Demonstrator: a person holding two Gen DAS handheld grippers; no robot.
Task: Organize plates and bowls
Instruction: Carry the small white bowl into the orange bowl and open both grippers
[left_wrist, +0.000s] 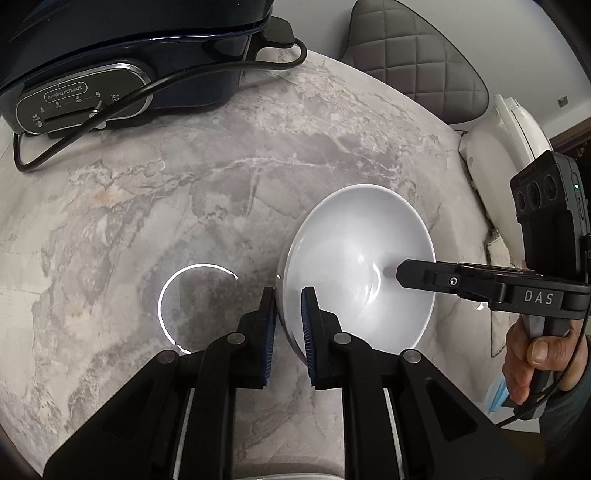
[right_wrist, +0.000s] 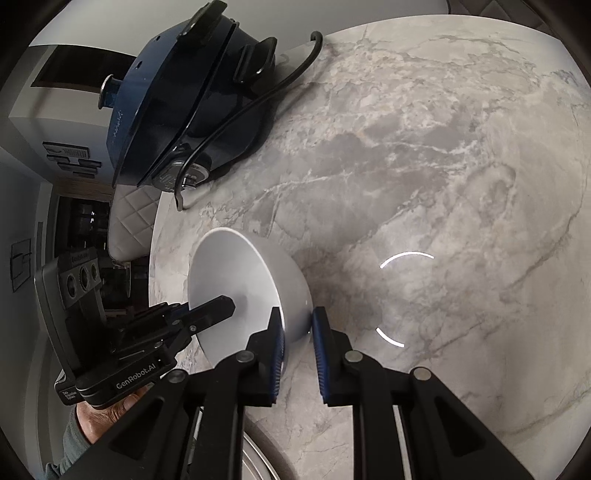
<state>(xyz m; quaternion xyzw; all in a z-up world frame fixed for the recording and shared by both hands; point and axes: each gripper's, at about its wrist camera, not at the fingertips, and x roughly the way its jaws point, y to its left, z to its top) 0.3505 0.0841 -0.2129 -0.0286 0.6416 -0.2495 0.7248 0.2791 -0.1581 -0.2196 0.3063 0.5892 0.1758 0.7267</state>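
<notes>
My left gripper (left_wrist: 289, 321) and right gripper (right_wrist: 298, 330) each pinch the bowl's (left_wrist: 354, 266) rim from opposite sides, the bowl tilted over the table (left_wrist: 147, 221), this side of the cooker (left_wrist: 122, 55) (steady, equal squeeze, I'd judge) before moving it

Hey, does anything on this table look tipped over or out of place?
Yes. The white bowl is tilted on its side, both grippers straddling its rim. The cooker's black cord trails loosely across the marble table.
</notes>
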